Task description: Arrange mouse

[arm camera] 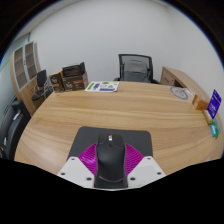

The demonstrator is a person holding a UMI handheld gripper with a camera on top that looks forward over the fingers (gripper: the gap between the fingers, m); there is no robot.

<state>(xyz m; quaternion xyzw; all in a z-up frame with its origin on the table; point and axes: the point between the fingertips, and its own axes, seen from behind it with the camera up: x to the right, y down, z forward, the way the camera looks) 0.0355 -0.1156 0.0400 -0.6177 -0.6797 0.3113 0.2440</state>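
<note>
A black computer mouse [110, 155] sits between my gripper's [110, 163] fingers, its nose pointing away from me. The magenta pads [91, 156] press against both of its sides, so the gripper is shut on it. Just beyond and beneath the mouse lies a dark grey mouse mat [92, 134] on the wooden table [120, 108]. The mouse covers the near middle of the mat, and I cannot tell whether it rests on the mat or hangs just above it.
A black office chair [134, 67] stands behind the table's far edge. A green and white booklet [102, 87] lies at the far side. At the right are a round pale object [180, 93] and a purple box [214, 100]. Shelves and boxes [74, 75] line the left.
</note>
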